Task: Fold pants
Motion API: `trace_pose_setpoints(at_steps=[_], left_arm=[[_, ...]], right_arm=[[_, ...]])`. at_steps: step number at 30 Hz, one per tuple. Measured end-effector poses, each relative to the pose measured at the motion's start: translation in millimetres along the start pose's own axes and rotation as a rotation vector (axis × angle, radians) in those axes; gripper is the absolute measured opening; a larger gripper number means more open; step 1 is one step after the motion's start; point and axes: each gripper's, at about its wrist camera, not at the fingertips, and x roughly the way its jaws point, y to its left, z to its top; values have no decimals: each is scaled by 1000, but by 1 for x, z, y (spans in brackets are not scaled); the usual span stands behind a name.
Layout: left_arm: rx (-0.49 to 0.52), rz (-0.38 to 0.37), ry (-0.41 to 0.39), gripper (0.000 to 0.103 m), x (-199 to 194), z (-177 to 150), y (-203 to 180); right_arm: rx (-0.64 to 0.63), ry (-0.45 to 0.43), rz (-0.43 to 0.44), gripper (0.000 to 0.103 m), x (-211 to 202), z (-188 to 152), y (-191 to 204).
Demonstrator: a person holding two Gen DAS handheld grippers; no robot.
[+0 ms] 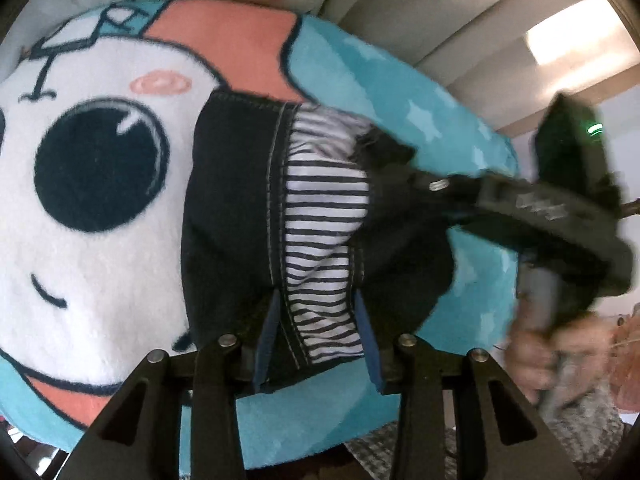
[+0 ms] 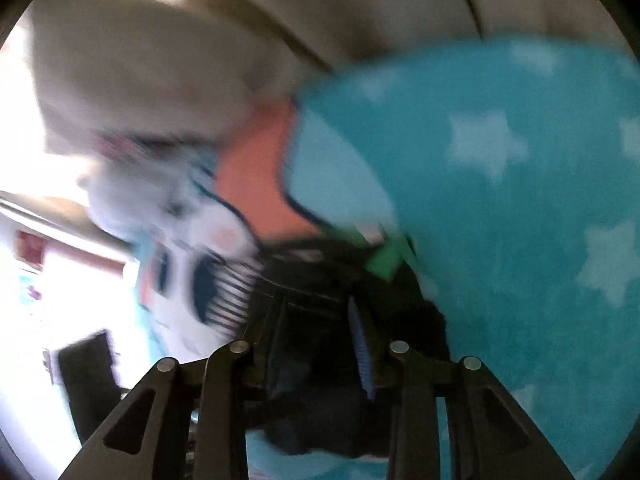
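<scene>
Dark denim pants with a striped white-and-black lining lie on a turquoise cartoon rug. My left gripper has its blue pads around the pants' near edge, shut on the fabric. The right gripper shows in the left wrist view, blurred, at the pants' far right edge. In the right wrist view my right gripper is shut on dark pants fabric, with a green tag just beyond; this view is motion-blurred.
The rug has white stars on turquoise. A beige wall and ledge run behind it. A person's hand holds the right gripper's handle. A patterned grey mat lies at the lower right.
</scene>
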Motion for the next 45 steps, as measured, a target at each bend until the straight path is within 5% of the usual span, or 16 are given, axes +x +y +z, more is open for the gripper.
trace_pose_setpoints(at_steps=[5,9,17,20,27,32,37,41,45], left_arm=[[-29,-65,-117,38,-38,24,4],[-85,-36,-146,38,-31,58,18],[-96,81,-54,40,23,84,24],[-122,31,-64,40,8,84,31],[-210,-65,-128,53,-32,55,65],[-271,-182,-102,55,-21,40,83],[-290,-305,-78,63,-2,38,81],[-292,-334,-71,74,6,38,76],[-251,-299,-57,75,11,37,64]], right_arm=[[-24,-93,56,34,-32,-4,6],[-153,-165,16,34,-59,-17,31],[-250,-57,-104,34,-20,-38,33],[-224,-72,-57,36,-30,-34,28],[-113,-156,60,71,-79,-38,-10],[39,-132,132,71,-66,-38,-42],[59,-96,174,71,-43,-32,-40],[53,-61,179,72,-26,-32,-38],[78,-59,196,75,-12,-29,-39]])
